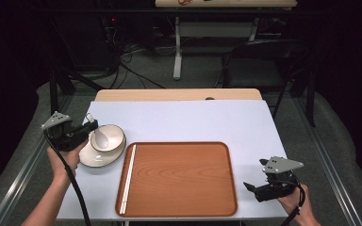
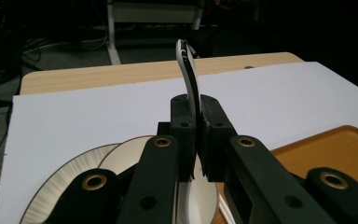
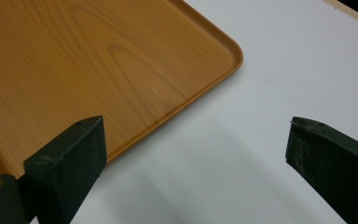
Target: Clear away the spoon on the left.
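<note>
A white ceramic spoon (image 1: 101, 139) rests with its scoop inside a white bowl (image 1: 113, 132), which stands on a white plate (image 1: 92, 157) at the table's left. My left gripper (image 1: 92, 126) is shut on the spoon's handle. In the left gripper view the handle (image 2: 188, 77) rises upright from between the closed jaws of my left gripper (image 2: 196, 135), with the plate (image 2: 65, 175) below. At the front right my right gripper (image 1: 255, 174) is open over the white sheet and holds nothing. My right gripper (image 3: 198, 144) is beside the tray's corner (image 3: 223, 60).
A wooden tray (image 1: 179, 176) lies in the middle front of the table, with a pair of white chopsticks (image 1: 128, 178) along its left inside edge. A white sheet (image 1: 193, 120) covers the tabletop. A black chair (image 1: 259, 63) stands behind the table.
</note>
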`<state>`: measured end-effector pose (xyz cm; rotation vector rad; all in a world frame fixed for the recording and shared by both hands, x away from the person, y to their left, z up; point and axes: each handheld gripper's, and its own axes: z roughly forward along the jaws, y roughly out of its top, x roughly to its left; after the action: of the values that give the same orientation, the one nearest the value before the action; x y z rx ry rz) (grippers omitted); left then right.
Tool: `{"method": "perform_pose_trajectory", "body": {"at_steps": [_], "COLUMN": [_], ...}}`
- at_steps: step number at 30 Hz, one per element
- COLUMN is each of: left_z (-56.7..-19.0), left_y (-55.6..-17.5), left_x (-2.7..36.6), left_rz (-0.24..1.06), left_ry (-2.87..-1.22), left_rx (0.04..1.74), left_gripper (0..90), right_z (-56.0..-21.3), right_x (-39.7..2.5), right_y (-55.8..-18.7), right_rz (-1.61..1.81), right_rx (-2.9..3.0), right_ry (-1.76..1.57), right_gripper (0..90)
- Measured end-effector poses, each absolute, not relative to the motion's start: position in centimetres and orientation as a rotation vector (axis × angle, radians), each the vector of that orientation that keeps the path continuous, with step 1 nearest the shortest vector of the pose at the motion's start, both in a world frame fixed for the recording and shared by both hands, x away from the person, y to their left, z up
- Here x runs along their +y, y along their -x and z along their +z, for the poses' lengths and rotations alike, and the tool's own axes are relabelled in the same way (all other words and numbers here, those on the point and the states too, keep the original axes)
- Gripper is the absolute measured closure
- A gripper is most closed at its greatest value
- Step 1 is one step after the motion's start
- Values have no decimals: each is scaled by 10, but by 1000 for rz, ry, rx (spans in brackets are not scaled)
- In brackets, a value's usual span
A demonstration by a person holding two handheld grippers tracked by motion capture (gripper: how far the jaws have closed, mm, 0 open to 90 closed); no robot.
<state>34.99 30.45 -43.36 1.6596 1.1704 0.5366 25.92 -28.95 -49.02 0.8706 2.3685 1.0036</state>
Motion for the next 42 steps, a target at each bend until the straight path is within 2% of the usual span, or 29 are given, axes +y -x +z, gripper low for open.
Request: {"method": "perform_pose_trajectory", "body": {"at_steps": [20, 42], "left_z": [-414, -431], "left_y": [-327, -307], "left_x": [278, 245], "left_rz": [453, 282], "left_ry": [-1717, -1796], "left_rx": [1012, 888], "left_gripper": [860, 861], "right_z": [-490, -492], "right_x": [-288, -288], "right_y": [-259, -259], "right_rz": [998, 994], "right_rx": [2374, 2378], "right_ry": [-867, -867], "right_gripper": [45, 44]}}
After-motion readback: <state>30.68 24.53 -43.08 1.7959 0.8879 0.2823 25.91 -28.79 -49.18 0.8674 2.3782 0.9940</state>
